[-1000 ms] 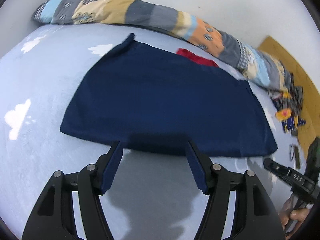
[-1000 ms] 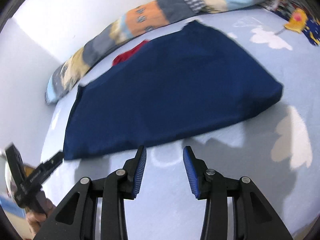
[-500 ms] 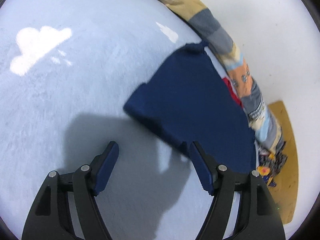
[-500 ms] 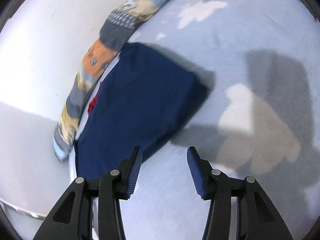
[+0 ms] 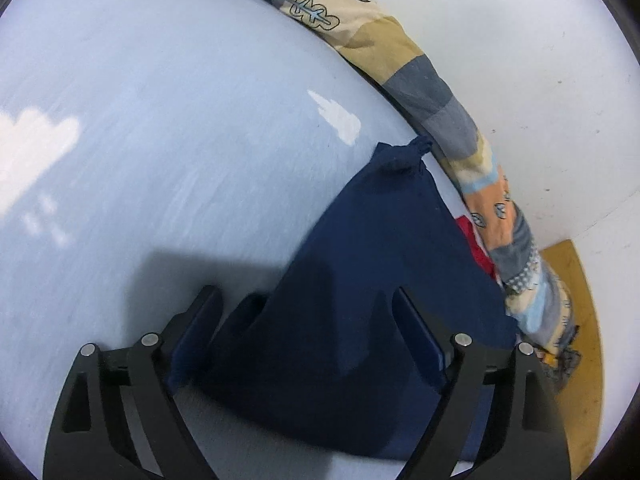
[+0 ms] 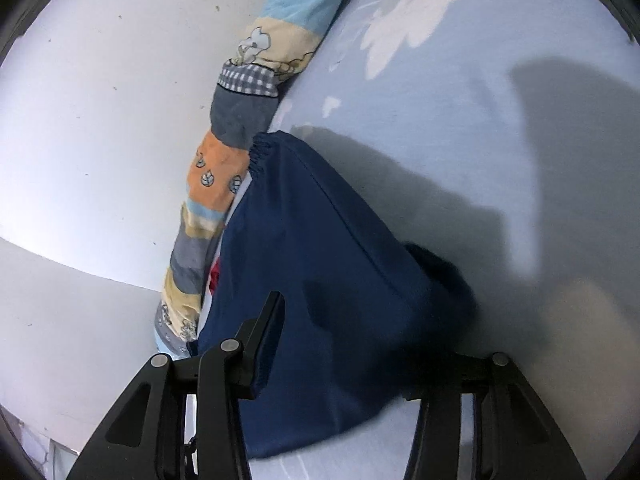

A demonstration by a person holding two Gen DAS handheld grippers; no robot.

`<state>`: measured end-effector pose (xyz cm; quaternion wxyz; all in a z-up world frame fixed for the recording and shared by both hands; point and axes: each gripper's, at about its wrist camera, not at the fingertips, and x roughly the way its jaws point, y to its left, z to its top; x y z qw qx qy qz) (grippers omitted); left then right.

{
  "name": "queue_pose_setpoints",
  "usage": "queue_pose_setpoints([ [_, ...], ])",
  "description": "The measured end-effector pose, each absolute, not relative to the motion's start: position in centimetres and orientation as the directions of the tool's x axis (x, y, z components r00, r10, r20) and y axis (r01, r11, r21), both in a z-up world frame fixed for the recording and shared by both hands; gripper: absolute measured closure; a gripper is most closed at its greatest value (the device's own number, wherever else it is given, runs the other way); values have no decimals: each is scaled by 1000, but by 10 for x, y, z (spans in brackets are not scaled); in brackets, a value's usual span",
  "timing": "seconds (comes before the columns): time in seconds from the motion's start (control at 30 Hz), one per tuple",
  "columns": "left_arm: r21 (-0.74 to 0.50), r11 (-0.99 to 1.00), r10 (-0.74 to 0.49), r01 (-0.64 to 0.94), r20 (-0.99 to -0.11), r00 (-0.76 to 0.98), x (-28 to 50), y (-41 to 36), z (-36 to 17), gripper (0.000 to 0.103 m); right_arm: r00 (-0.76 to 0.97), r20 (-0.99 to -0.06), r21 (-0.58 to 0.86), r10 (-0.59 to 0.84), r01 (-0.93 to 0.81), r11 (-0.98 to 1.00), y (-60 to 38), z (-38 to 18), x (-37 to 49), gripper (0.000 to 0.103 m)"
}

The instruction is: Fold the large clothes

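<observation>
Navy garment (image 5: 372,280) lies folded flat on the pale blue bed sheet (image 5: 160,128), its long axis running alongside the patchwork bolster (image 5: 400,52) by the wall. I've got left tool (image 5: 308,320) spread & opening, cloth corner between its fingers, no pinch. Right tool (image 6: 360,332) closing w/ cloth between; grip: can't tell. Only right view shows the gathered elastic edge (image 6: 262,152); only left shows the wooden floor (image 5: 580,320).

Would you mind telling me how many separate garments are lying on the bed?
2. The navy garment lies flat on the light blue sheet. A red garment peeks out between it and the patchwork bolster. More may be hidden underneath.
</observation>
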<state>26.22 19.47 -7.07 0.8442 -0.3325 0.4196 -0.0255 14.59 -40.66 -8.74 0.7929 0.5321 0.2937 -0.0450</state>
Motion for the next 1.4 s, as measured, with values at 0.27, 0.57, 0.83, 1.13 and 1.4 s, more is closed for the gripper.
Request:
queue_pose_setpoints([
  [0.27,-457,867,-225,-199,-714,663,254,181,-49,92,825,-536,744,180,360,563,-392,-59,135,94],
  [0.57,-466,873,-264,-144,-699,664,221,184,-39,95,833,-526,710,171,319,628,-372,-26,100,95],
  [0.83,-549,808,-316,-215,-711,628,220,214,-44,31,819,-545,712,181,337,616,-371,-33,88,95],
  [1.13,-645,712,-354,-277,-670,652,221,222,-73,10,818,-545,705,187,325,631,-373,-41,91,95],
  [1.4,-653,716,-346,-247,-639,687,269,174,-76,87,822,-533,726,200,323,607,-378,-56,93,95],
])
